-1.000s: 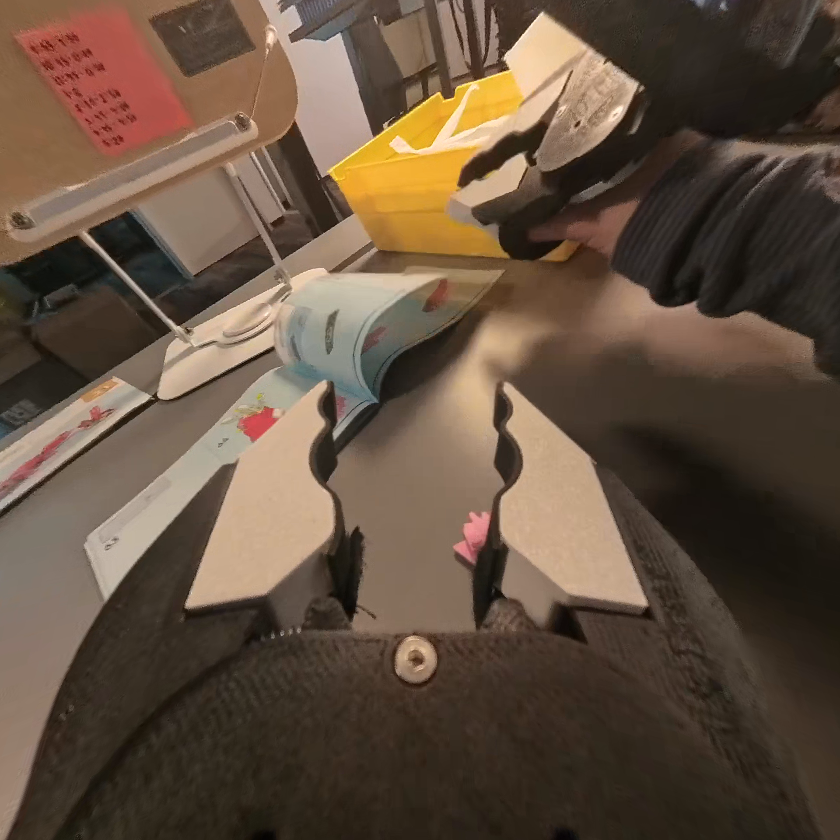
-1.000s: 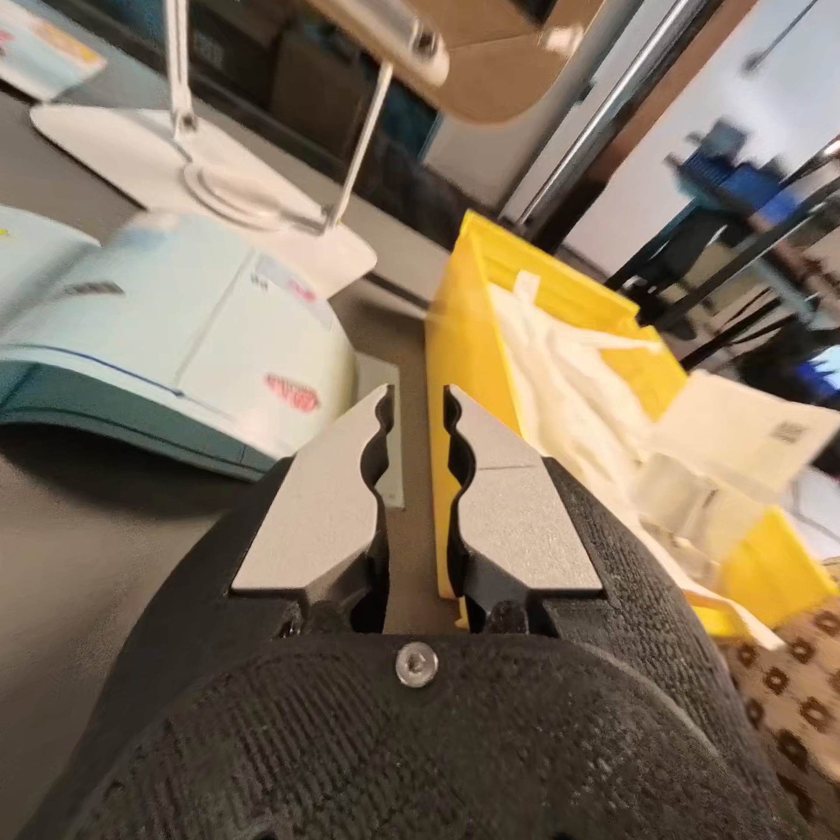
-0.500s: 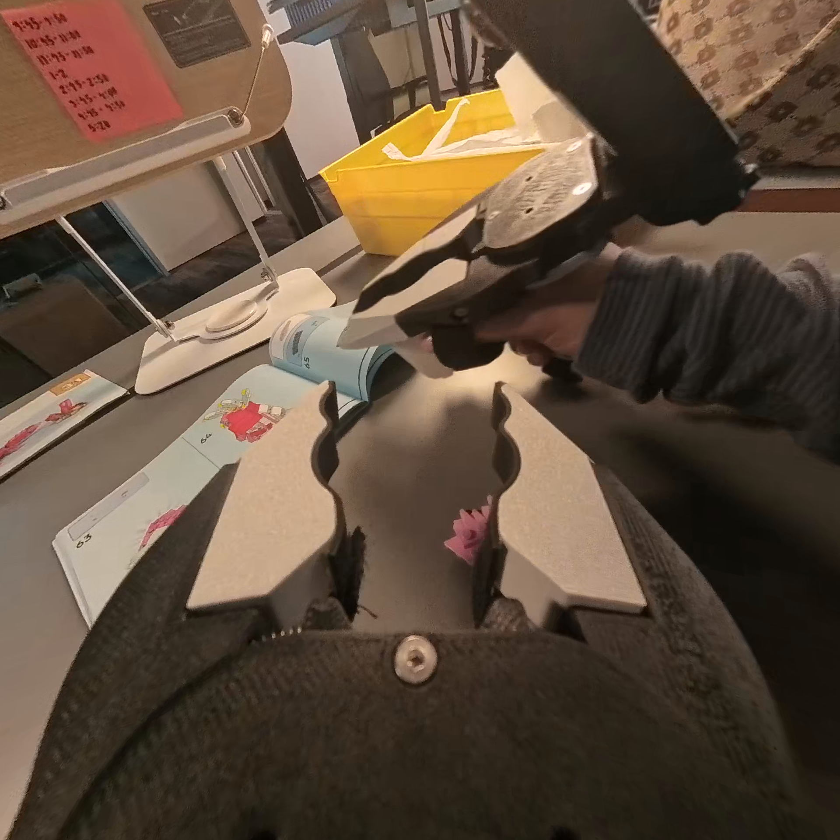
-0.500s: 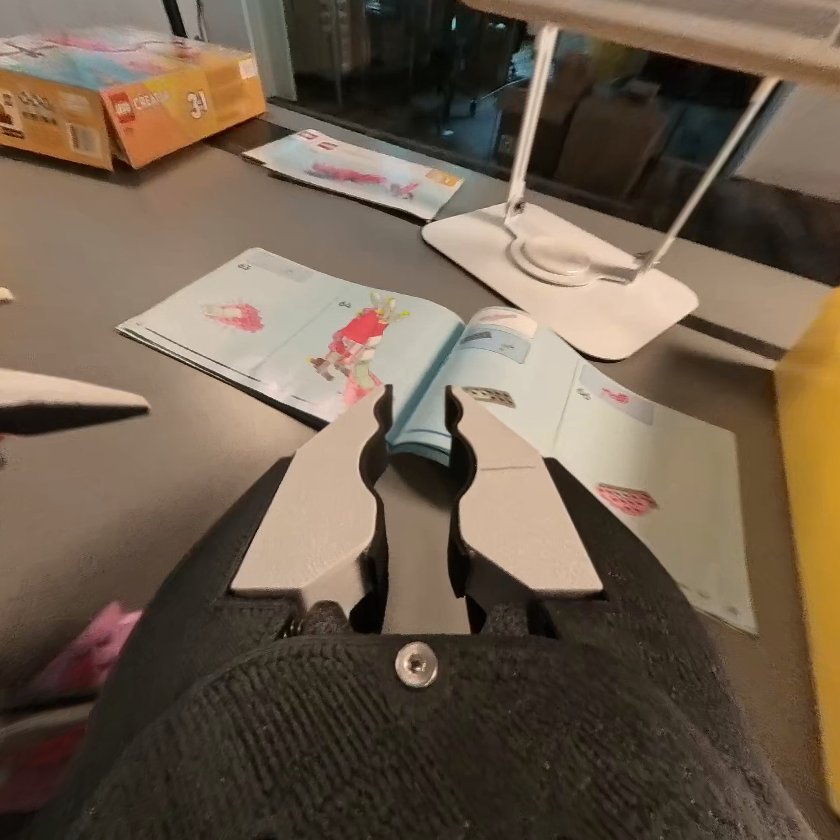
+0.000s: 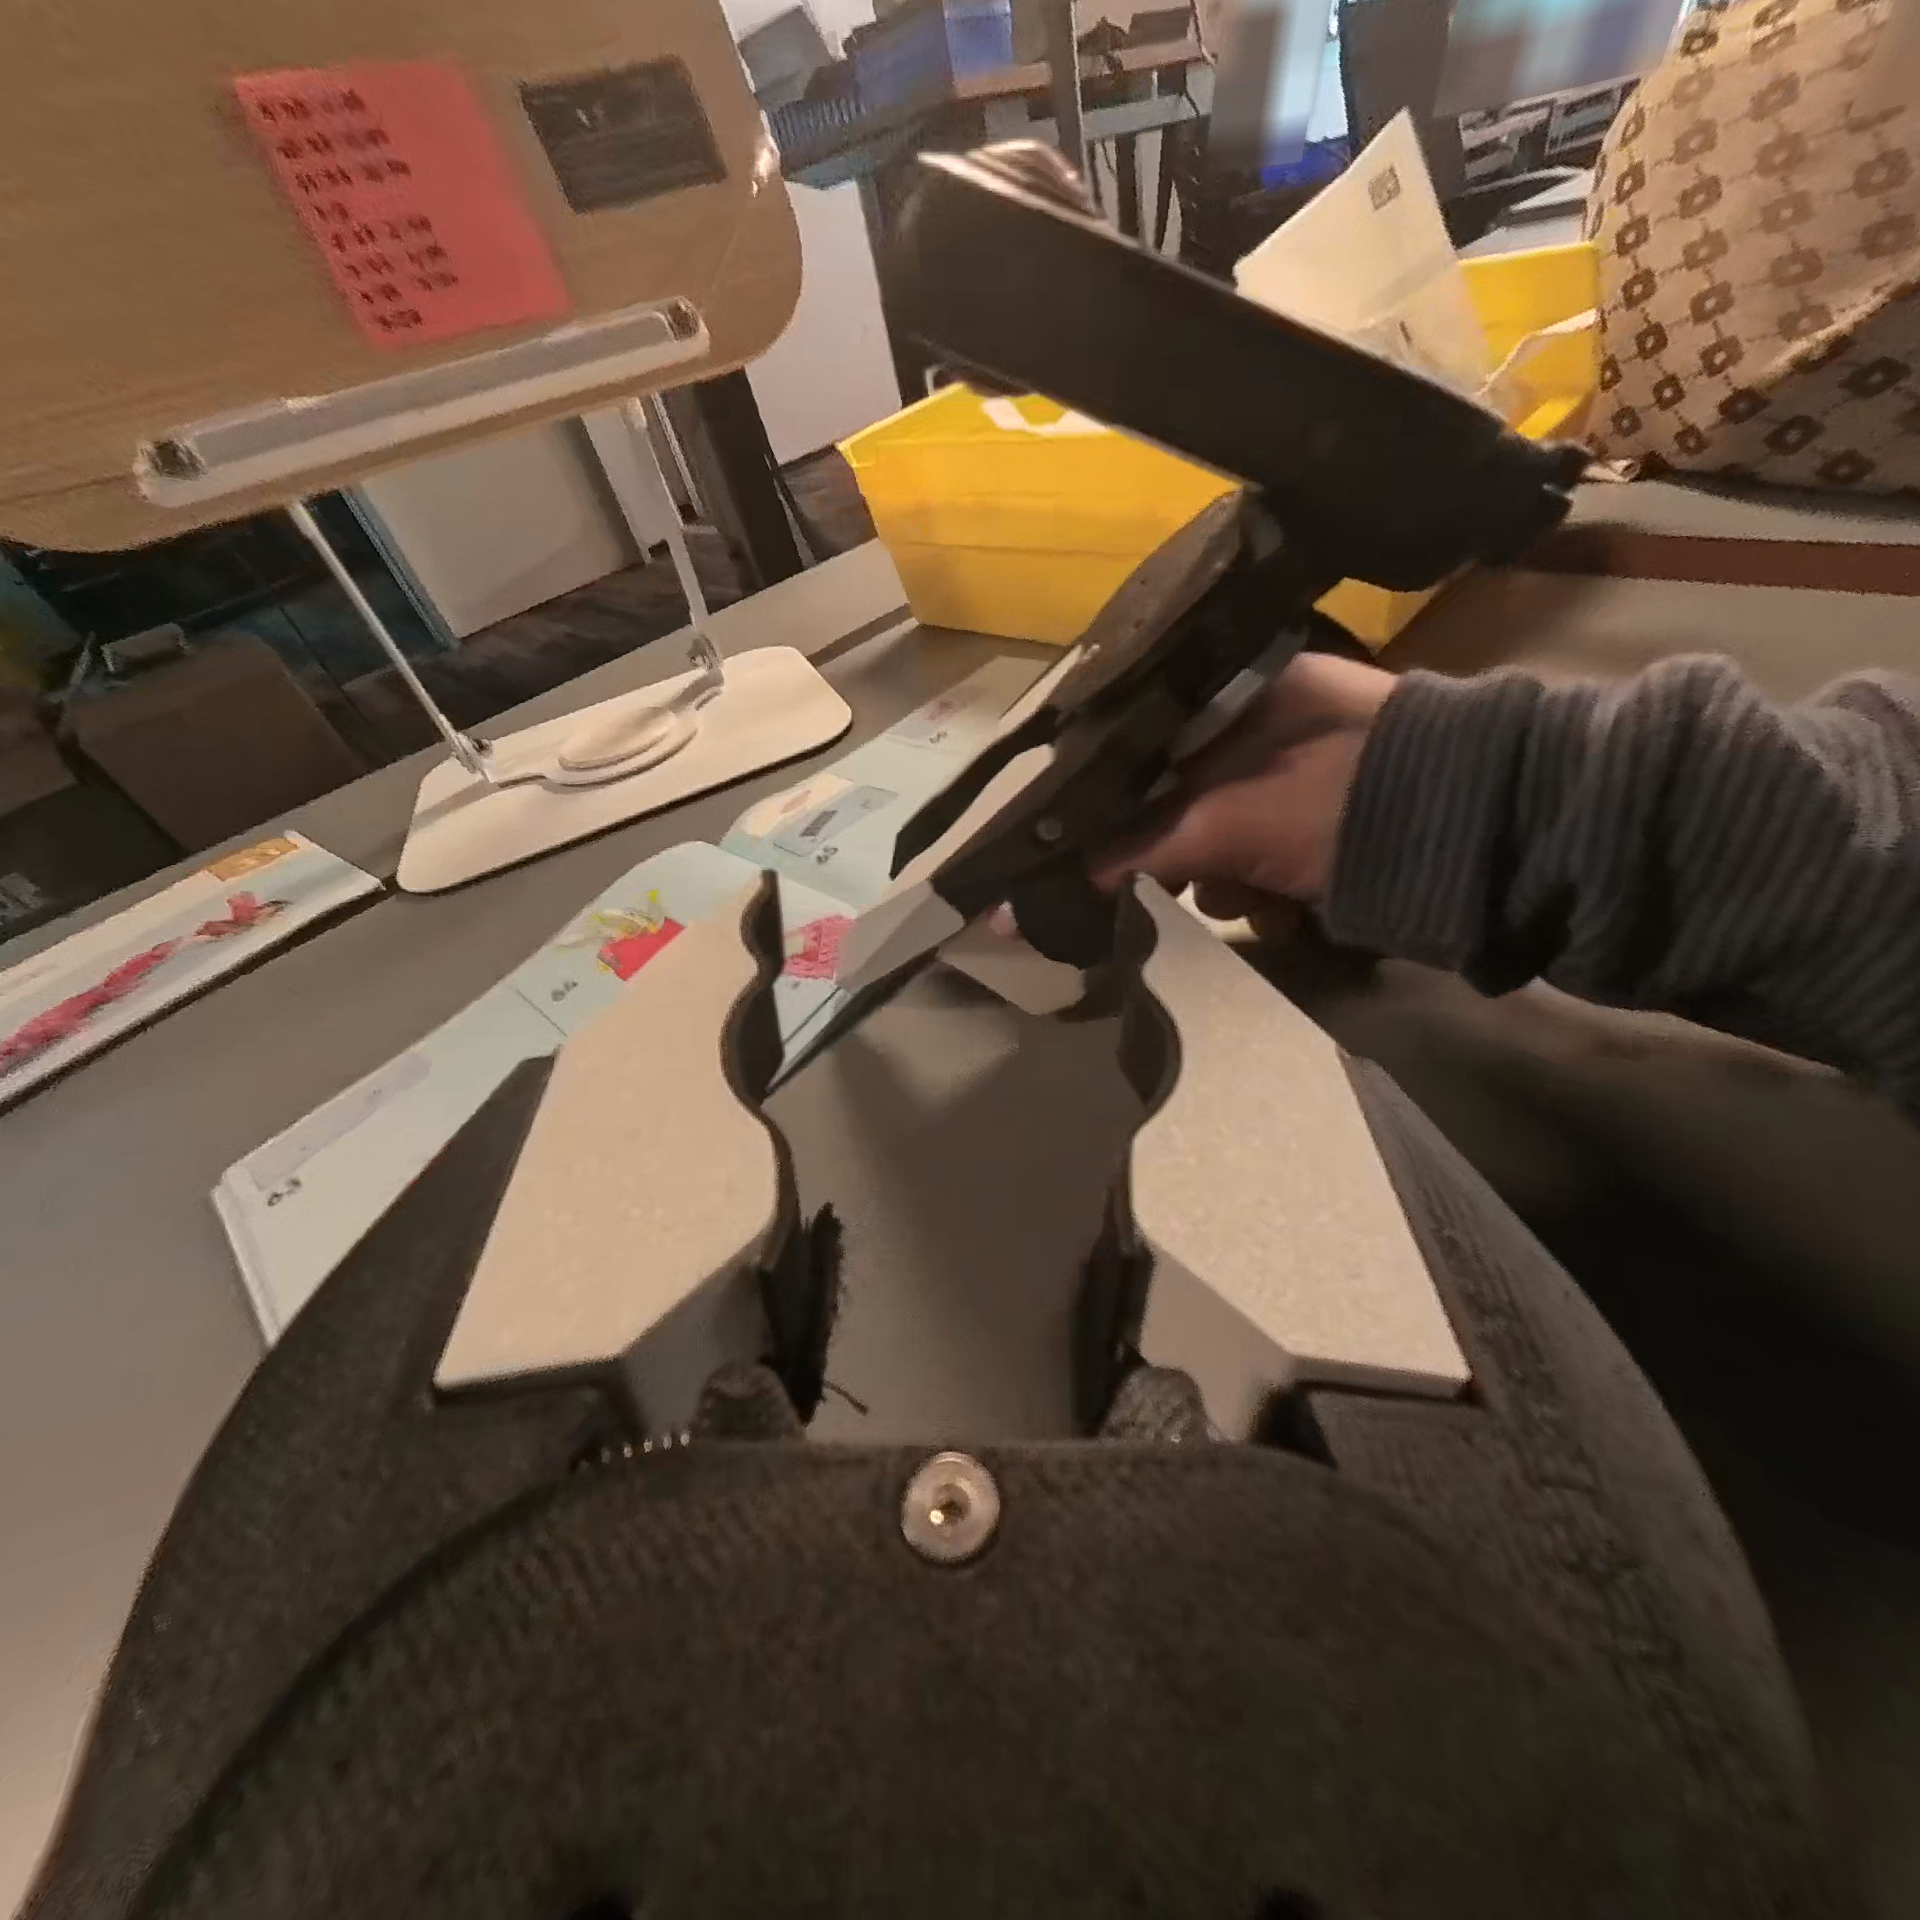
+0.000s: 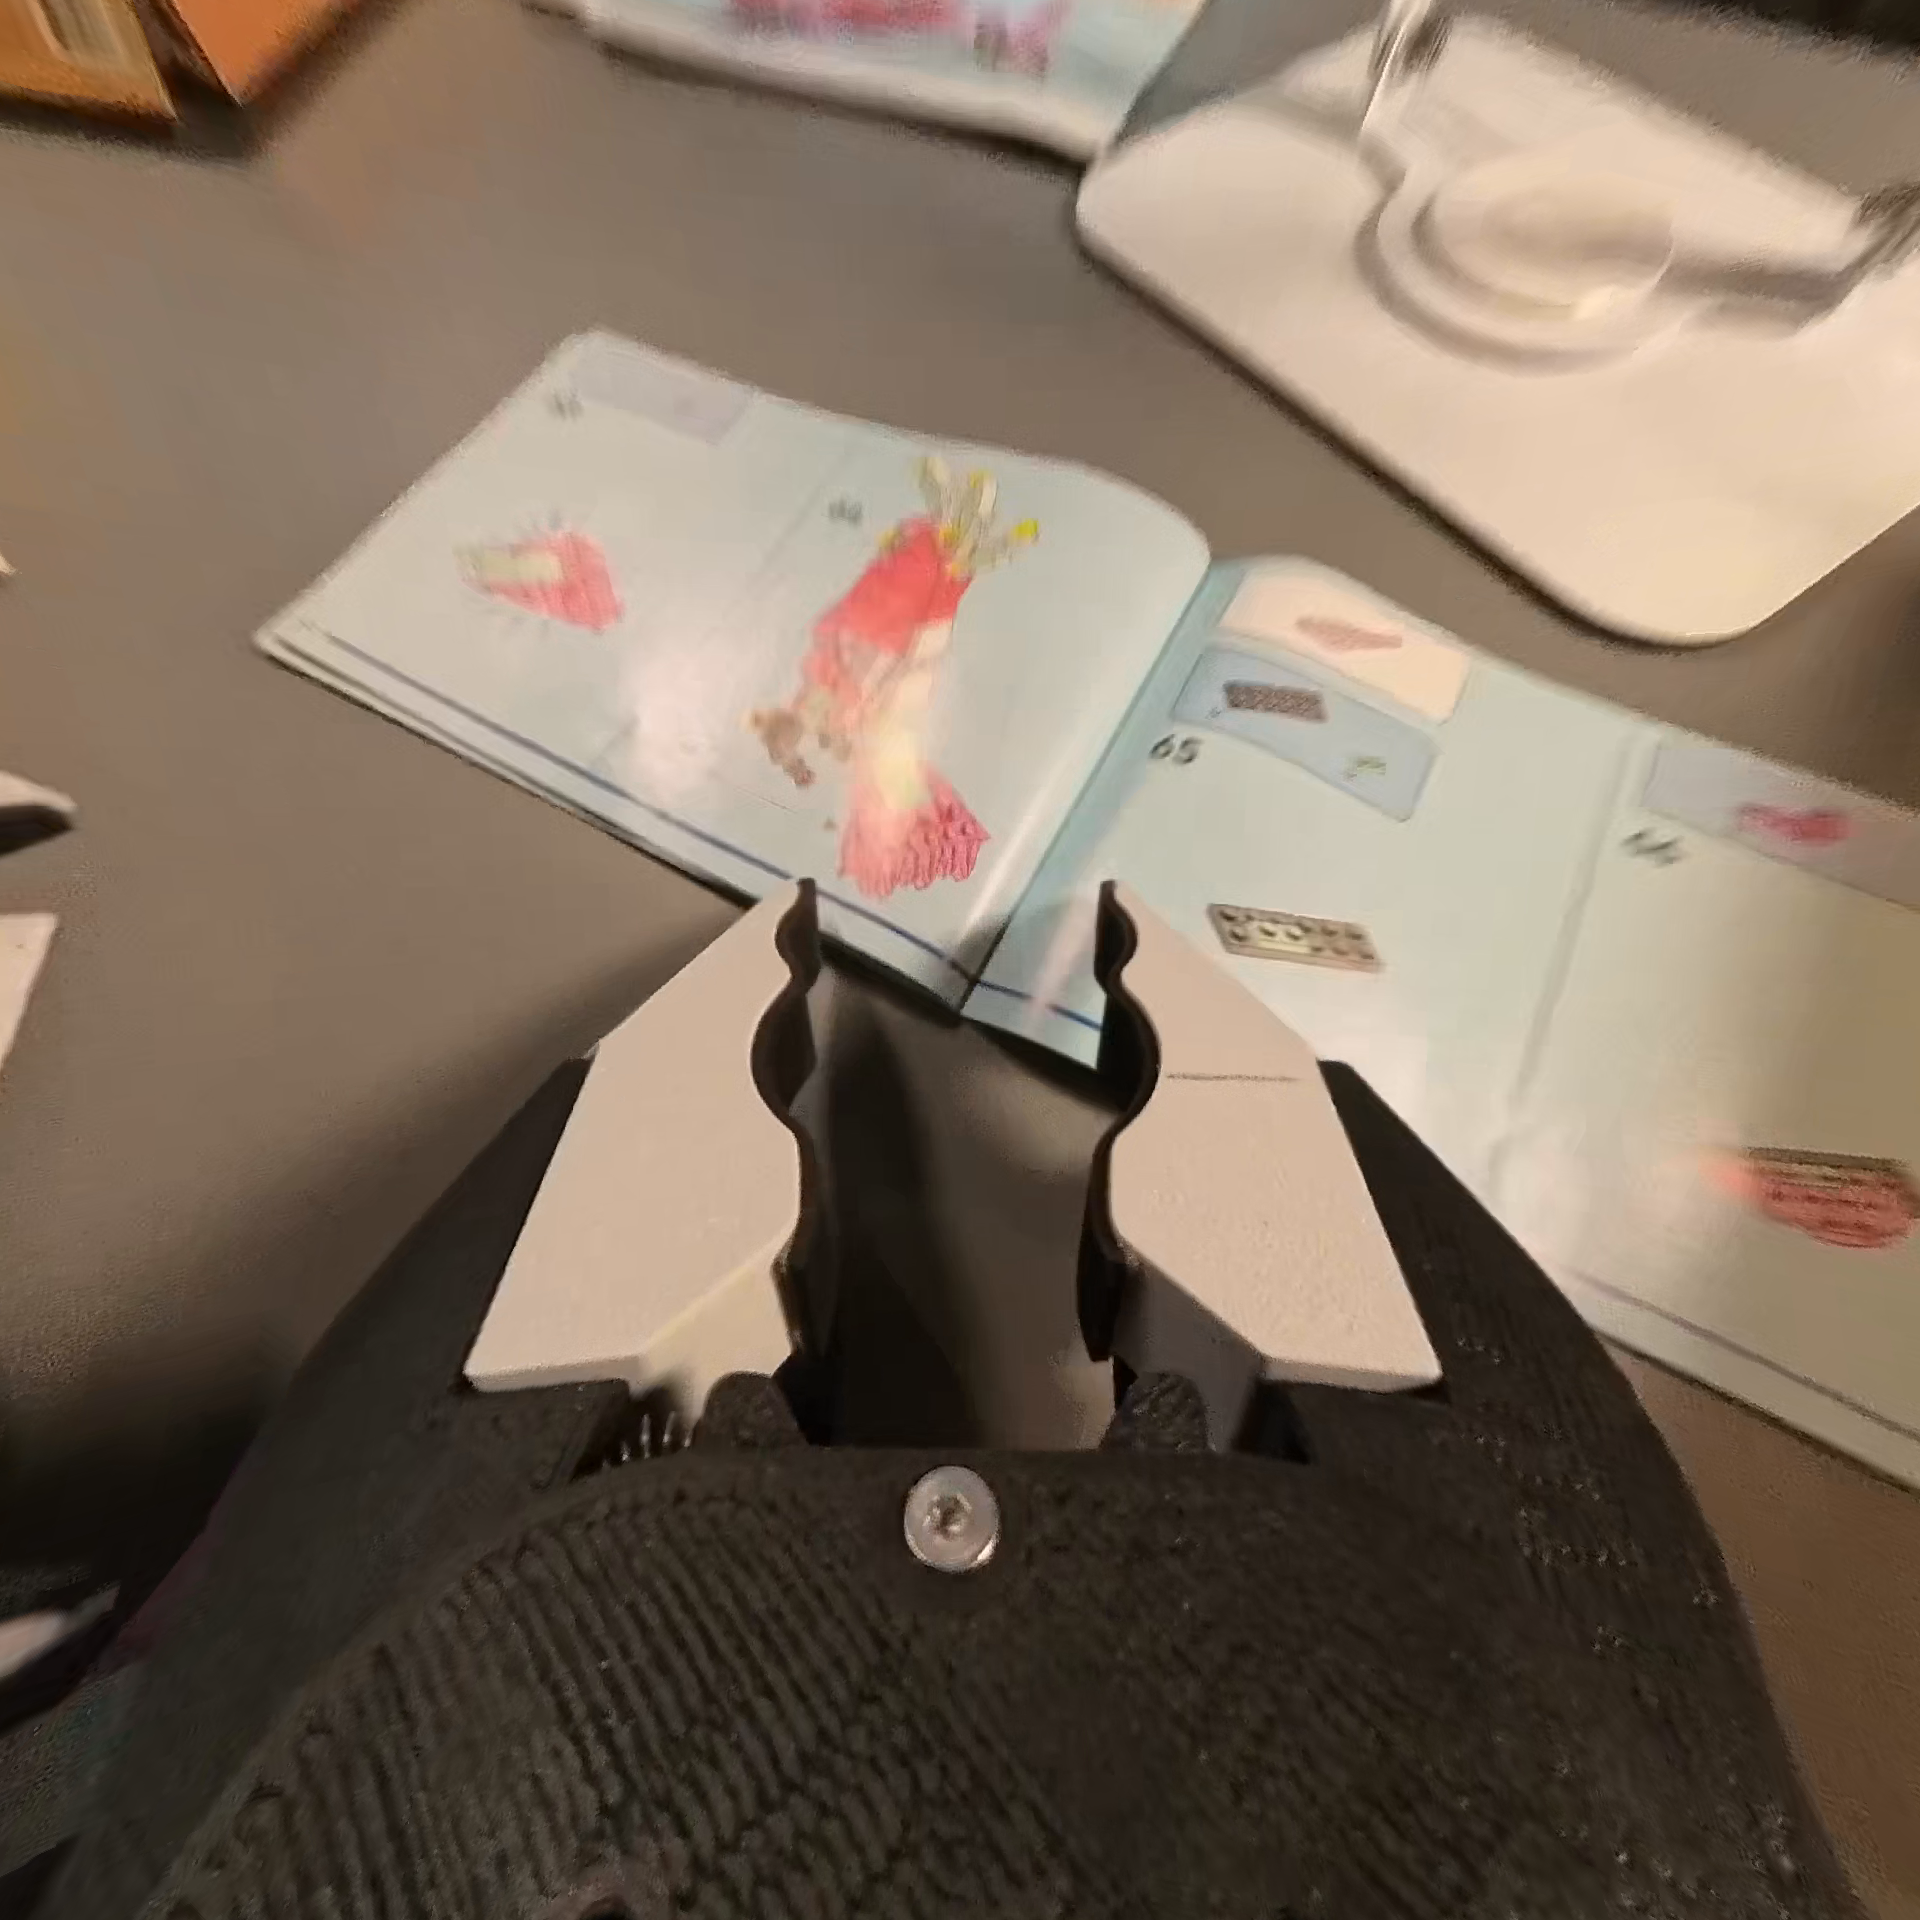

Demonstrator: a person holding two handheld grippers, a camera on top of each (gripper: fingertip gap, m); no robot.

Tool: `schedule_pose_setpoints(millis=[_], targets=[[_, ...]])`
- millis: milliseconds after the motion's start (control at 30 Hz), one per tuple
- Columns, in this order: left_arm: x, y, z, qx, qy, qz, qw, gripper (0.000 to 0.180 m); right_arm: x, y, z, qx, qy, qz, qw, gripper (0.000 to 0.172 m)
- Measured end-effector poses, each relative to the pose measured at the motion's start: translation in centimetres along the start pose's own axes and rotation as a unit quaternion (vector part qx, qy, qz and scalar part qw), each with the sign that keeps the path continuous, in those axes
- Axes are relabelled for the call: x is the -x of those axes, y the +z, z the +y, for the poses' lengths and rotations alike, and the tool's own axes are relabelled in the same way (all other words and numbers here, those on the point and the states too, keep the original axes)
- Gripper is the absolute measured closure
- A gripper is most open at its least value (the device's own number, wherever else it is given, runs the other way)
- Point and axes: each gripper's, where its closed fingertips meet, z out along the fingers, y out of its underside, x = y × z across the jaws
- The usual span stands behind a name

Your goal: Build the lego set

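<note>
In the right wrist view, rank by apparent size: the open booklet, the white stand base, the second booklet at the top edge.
1. open booklet
2. white stand base, cropped by the frame
3. second booklet, mostly cut off, so true size unsure

The booklet (image 6: 1039, 727) blurs (right page cut off by the edge).
</note>
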Motion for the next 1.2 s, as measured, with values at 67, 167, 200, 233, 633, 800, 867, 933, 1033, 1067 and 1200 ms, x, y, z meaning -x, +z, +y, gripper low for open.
schedule_pose_setpoints(millis=[67,167,200,233,633,800,867,933,1033,1067,1200], targets=[[-0.2,-0.4,-0.8,-0.021,0.022,-0.004,1.000,0.118,-0.6,-2.0,-2.3,-0.099,-0.015,0.027,0.995,0.119],[-1.2,-1.1,-2.3,-0.060,0.067,-0.005,0.996,0.121,-2.0,-7.6,-5.6,-0.281,-0.074,0.110,0.951,0.134],[-1.5,-1.5,-3.0,-0.079,0.077,-0.007,0.994,0.126,-2.6,-9.4,-5.9,-0.324,-0.082,0.143,0.932,0.143],[-1.7,-2.0,-3.7,-0.101,0.082,-0.010,0.991,0.129,-3.1,-10.9,-5.8,-0.357,-0.079,0.173,0.914,0.149],[-3.7,-6.4,-4.0,-0.152,0.091,0.035,0.984,0.141,-1.9,-10.7,-6.5,-0.376,-0.198,0.211,0.880,0.171],[-0.1,-10.8,-1.6,-0.127,0.026,0.027,0.991,0.142,-2.8,-10.8,-6.3,-0.375,-0.180,0.223,0.882,0.172],[1.8,-12.4,-1.1,-0.122,0.009,0.004,0.993,0.142,-3.0,-10.7,-6.3,-0.370,-0.182,0.230,0.881,0.172],[3.3,-13.7,-0.8,-0.122,-0.009,-0.016,0.992,0.143,-3.2,-10.7,-6.2,-0.365,-0.185,0.240,0.880,0.172],[4.6,-15.0,-1.2,-0.133,-0.011,-0.040,0.990,0.147,-3.8,-10.6,-6.1,-0.355,-0.185,0.258,0.879,0.172],[4.9,-15.3,-1.4,-0.140,-0.001,-0.050,0.989,0.149,-4.0,-10.6,-6.1,-0.353,-0.184,0.265,0.878,0.172],[5.6,-16.3,-2.4,-0.156,0.055,-0.096,0.981,0.152,-5.0,-11.2,-6.0,-0.348,-0.174,0.299,0.871,0.172]])
